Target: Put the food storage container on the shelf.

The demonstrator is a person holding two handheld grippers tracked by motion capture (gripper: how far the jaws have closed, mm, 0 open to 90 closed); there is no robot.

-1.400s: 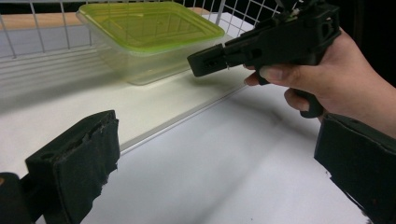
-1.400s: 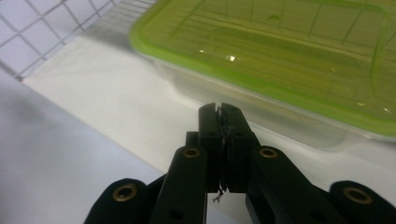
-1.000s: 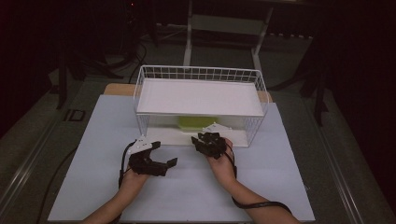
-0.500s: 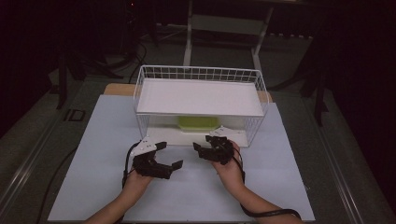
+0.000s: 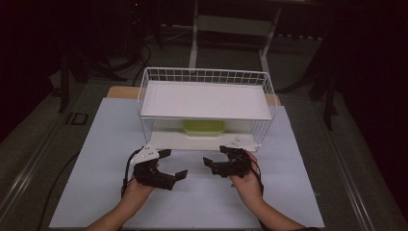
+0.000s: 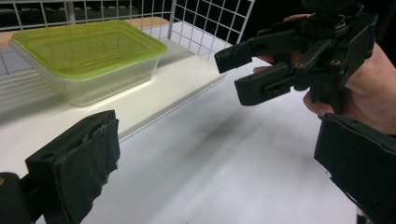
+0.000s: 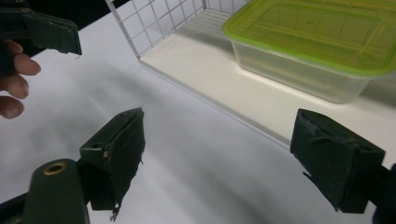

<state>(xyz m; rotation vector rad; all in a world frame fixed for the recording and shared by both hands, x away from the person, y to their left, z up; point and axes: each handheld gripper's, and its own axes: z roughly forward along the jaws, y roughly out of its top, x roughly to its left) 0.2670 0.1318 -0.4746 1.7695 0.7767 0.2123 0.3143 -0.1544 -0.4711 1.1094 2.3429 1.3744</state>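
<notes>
A clear plastic box with a green lid (image 5: 204, 127) sits on the lower shelf of a white wire rack (image 5: 206, 76). Both grippers hover over the white mat in front of the rack, apart from the box. My left gripper (image 5: 174, 163) is open, its jaws wide and empty (image 6: 215, 168), with the box (image 6: 84, 56) ahead to the left. My right gripper (image 5: 215, 156) points left toward it; its jaws have just been opening and stand wide with nothing between them (image 7: 224, 154). The box (image 7: 317, 46) lies beyond its right pad. The right gripper (image 6: 289, 60) also faces the left gripper's camera.
The rack's upper shelf (image 5: 204, 98) is a bare white board above the box. The white mat (image 5: 96, 159) covers the table (image 5: 118, 91) around both hands. Dark floor, stands and cables lie beyond the table's far edge.
My right gripper has drawn back from the front of the lower shelf toward the person and its jaws have spread. The left hand has barely shifted.
</notes>
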